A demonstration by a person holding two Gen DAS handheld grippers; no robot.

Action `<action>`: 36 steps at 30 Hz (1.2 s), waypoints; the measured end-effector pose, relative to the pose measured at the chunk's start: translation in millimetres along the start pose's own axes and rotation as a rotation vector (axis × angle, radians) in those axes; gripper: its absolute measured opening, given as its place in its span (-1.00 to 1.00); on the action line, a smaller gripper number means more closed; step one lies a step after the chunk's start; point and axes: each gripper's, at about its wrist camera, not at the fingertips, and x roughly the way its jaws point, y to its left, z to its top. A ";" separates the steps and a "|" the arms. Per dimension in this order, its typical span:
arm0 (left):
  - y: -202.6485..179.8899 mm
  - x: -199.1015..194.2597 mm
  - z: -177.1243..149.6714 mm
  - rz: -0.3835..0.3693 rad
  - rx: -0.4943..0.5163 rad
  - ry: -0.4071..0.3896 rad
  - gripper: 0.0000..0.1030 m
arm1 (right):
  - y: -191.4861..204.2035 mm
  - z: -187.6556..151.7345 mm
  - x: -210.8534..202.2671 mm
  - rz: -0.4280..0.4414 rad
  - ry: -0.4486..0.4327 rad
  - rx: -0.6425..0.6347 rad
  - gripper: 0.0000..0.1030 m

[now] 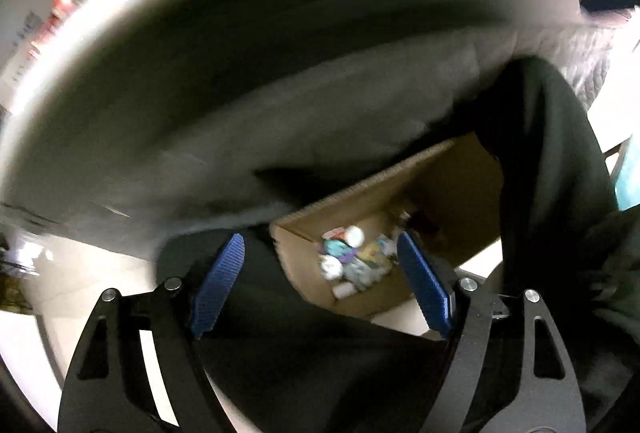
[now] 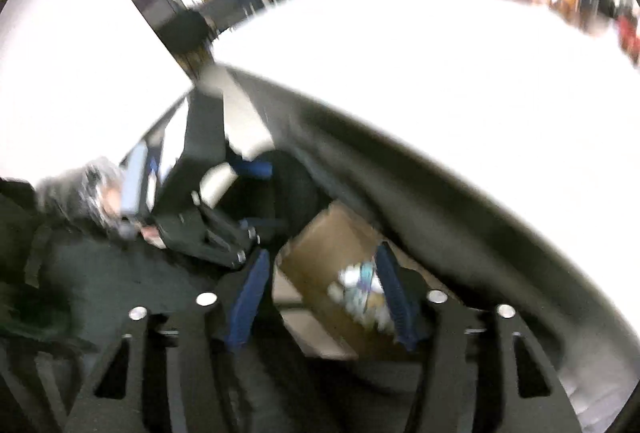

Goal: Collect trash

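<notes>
Hovering below the rim of a white table (image 1: 120, 33), the left gripper (image 1: 320, 273) has its two blue-padded fingers (image 1: 220, 285) spread wide apart with nothing between them. Straight ahead of its fingertips, and framed by them, sits an open cardboard box (image 1: 452, 193) on the pale floor (image 1: 80, 281), its near corner pointing toward the gripper. Inside the box lies a heap of mixed trash (image 1: 352, 261): white round lids or cups, teal and purple wrappers and other scraps too blurred to name. A person's dark trouser leg (image 1: 560, 161) stands just right of the box and rises past the gripper's right finger.

From the right-wrist view, the right gripper (image 2: 324, 293) is likewise parted and empty, its blue pads (image 2: 248, 297) set on either side of the same cardboard box (image 2: 320, 245), which lies ahead and slightly below. The trash (image 2: 360, 289) shows as a pale, smeared pile against the inner face of the right finger. The left gripper (image 2: 224, 233) appears to the left and beyond the fingertips, held in a gloved or sleeved hand (image 2: 92, 193) that motion blur leaves unclear. The white tabletop (image 2: 440, 73) curves overhead to the right, with blurred shelves and room clutter far behind it.
</notes>
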 end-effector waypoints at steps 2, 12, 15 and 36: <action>8.1 -26.0 9.7 0.021 -0.016 -0.031 0.50 | -8.0 24.9 -22.8 -0.041 -0.074 -0.011 0.35; 89.9 -112.7 79.4 0.039 -0.317 -0.267 0.73 | -147.3 189.4 -14.4 -0.470 -0.262 0.023 0.53; 114.4 -97.1 96.7 0.051 -0.432 -0.268 0.73 | -158.3 222.2 15.0 -0.456 -0.227 0.007 0.53; 142.4 -13.4 170.5 0.202 -0.675 -0.206 0.73 | -86.9 139.7 -32.4 -0.468 -0.271 -0.043 -0.73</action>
